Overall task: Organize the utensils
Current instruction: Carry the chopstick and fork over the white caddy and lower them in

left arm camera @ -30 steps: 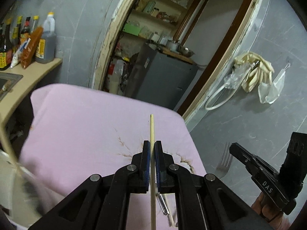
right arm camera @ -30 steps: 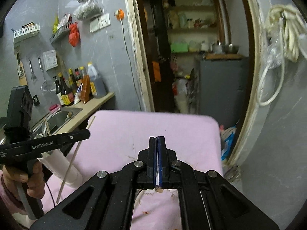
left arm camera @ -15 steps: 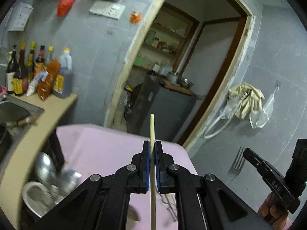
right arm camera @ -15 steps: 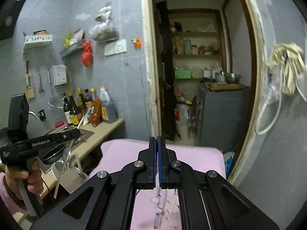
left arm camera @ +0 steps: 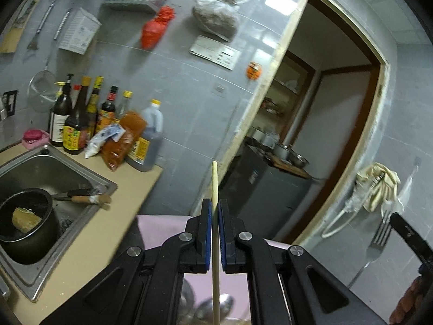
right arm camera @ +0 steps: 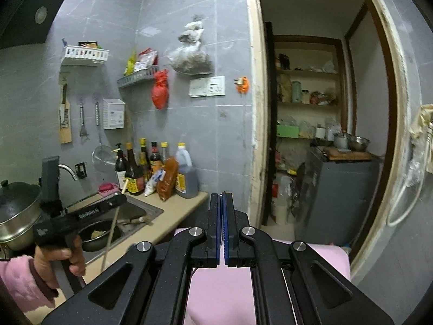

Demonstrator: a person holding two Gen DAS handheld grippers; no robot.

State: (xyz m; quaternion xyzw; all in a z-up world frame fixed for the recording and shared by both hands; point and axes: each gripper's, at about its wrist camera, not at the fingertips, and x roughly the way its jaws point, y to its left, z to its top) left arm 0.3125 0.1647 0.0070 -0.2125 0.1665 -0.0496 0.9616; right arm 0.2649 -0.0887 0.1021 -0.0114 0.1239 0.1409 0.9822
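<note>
My left gripper (left arm camera: 213, 211) is shut on a wooden chopstick (left arm camera: 215, 184) that stands upright between the blue pads. In the right wrist view the same left gripper (right arm camera: 119, 197) shows at the left with the chopstick (right arm camera: 111, 233) hanging below it, above the sink. My right gripper (right arm camera: 222, 203) is shut on a metal fork, whose tines (left arm camera: 380, 233) show at the right of the left wrist view; the fork is hidden in the right wrist view. Metal spoons (left arm camera: 213, 304) lie low under the left gripper.
A pink-covered table (right arm camera: 222, 284) lies below both grippers. A steel sink (left arm camera: 40, 168) with a black pot (left arm camera: 24, 216) is at the left, bottles (left arm camera: 81, 119) behind it. A doorway (right arm camera: 324, 135) opens at the right.
Both grippers have risen and tilted up; the pink table has dropped to the bottom of both views. The left gripper with the chopstick now hangs nearer the sink. Both grips are unchanged.
</note>
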